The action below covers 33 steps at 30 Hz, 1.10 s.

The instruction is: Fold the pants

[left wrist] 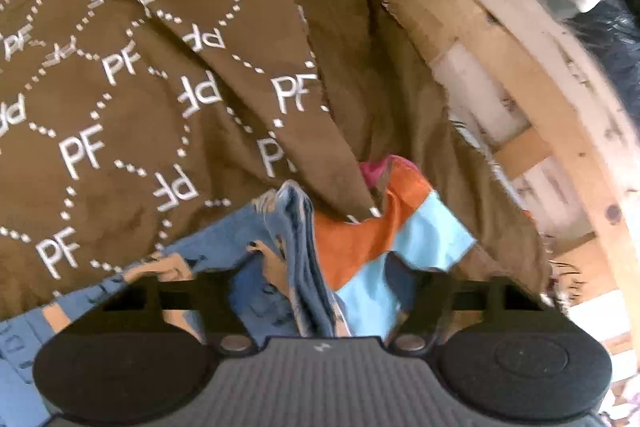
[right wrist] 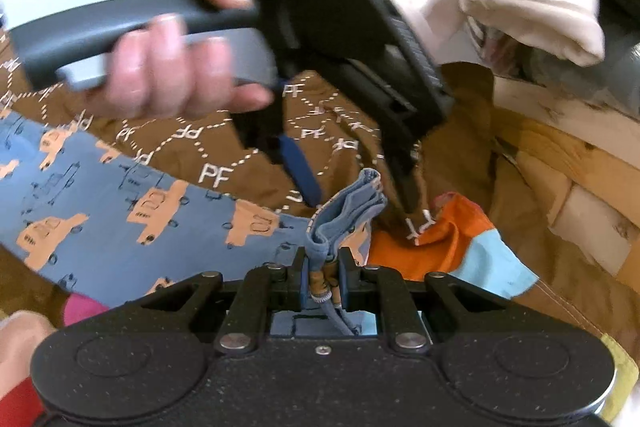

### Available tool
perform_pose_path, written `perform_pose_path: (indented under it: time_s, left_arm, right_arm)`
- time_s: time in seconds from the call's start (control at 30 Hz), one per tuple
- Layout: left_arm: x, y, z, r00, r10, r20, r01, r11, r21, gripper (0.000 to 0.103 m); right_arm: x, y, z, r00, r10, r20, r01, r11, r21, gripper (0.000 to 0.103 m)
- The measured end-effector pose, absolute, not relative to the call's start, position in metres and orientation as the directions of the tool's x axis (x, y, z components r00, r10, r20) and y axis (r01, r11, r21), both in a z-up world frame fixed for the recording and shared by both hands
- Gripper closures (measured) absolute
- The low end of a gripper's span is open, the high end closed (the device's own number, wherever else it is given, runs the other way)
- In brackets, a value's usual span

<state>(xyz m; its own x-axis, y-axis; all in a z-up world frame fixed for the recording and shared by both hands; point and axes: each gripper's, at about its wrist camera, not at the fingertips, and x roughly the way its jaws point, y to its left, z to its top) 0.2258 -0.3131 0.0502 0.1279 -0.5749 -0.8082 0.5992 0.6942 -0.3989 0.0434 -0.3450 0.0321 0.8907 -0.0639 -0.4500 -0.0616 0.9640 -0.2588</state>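
One claw [right wrist: 320, 277] w/ pants [right wrist: 120, 203] hem.

Only readable text is "PF", repeated all over the brown blanket [left wrist: 132, 107] in white letters, some upright and some flipped, linked by dotted white lines; same "PF" print shows from the right wrist view too, nothing else legible anywhere

Right tongs [right wrist: 320, 277] clamped on bunched edge of blue pants [right wrist: 100, 203] with tan truck print; cloth fold sticks up between jaws. Pants spread leftward over brown blanket [right wrist: 224, 147] lettered PF. Left tongs [right wrist: 352, 187] above, held by hand [right wrist: 176, 67], jaws apart, tips near fold. Orange and light-blue cloth [right wrist: 472, 247] just right of fold. Wooden frame [right wrist: 568, 163] far right.
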Motion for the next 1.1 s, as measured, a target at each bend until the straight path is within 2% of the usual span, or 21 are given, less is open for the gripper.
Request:
perform_pose_path:
  time_s: [0.03, 0.13, 0.3, 0.53, 0.7, 0.87, 1.1]
  left_arm:
    - [0.225, -0.314, 0.051, 0.15, -0.551, -0.821, 0.602, 0.71, -0.366, 0.091]
    - [0.223, -0.303, 0.055, 0.19, -0.552, -0.812, 0.59, 0.725, -0.355, 0.094]
    - [0.218, -0.27, 0.063, 0.217, -0.595, -0.774, 0.553, 0.729, -0.404, 0.096]
    - [0.208, -0.199, 0.073, 0.247, -0.63, -0.736, 0.488, 0.737, -0.467, 0.097]
    - [0.203, -0.144, 0.062, 0.263, -0.608, -0.749, 0.41, 0.773, -0.484, 0.097]
    - [0.201, -0.1, 0.041, 0.269, -0.583, -0.767, 0.338, 0.802, -0.492, 0.097]
    - [0.2, -0.068, 0.007, 0.257, -0.602, -0.756, 0.293, 0.794, -0.532, 0.096]
  right_arm:
    - [0.043, -0.343, 0.032, 0.891, -0.059, -0.45, -0.071, 0.961, -0.267, 0.088]
    - [0.039, -0.34, 0.033, 0.894, -0.05, -0.446, -0.085, 0.957, -0.279, 0.088]
    - [0.032, -0.329, 0.039, 0.906, -0.007, -0.423, -0.132, 0.945, -0.298, 0.089]
    - [0.02, -0.297, 0.05, 0.907, 0.124, -0.403, -0.26, 0.916, -0.305, 0.09]
    - [0.019, -0.275, 0.053, 0.86, 0.251, -0.444, -0.368, 0.909, -0.198, 0.091]
    - [0.025, -0.245, 0.049, 0.804, 0.349, -0.482, -0.469, 0.869, -0.154, 0.091]
    - [0.031, -0.223, 0.034, 0.742, 0.391, -0.545, -0.54, 0.829, -0.141, 0.09]
